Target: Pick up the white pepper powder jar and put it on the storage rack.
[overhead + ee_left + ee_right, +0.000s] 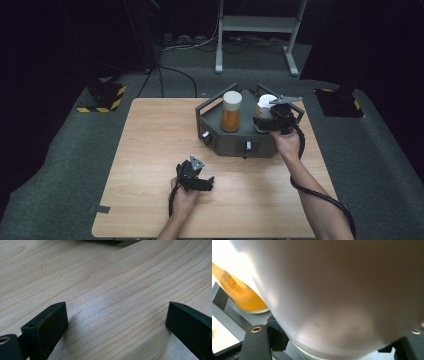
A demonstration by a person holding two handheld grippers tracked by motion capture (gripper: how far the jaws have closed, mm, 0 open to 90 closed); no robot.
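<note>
Right gripper (272,120) clamped on a white-lidded jar (265,107) in the dark grey tray (227,142), beside an orange-filled jar (231,111); its hand partly hides the held jar, whose contents are unclear. Left gripper (200,182) rests on the wooden table (150,150), jaws apart, nothing between them.

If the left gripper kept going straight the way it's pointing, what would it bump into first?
Probably the wooden table. The left gripper is open with nothing between its fingers, and it looks down onto bare wood. The dark tray lies farther along that way, but the tabletop seems to come first.
</note>
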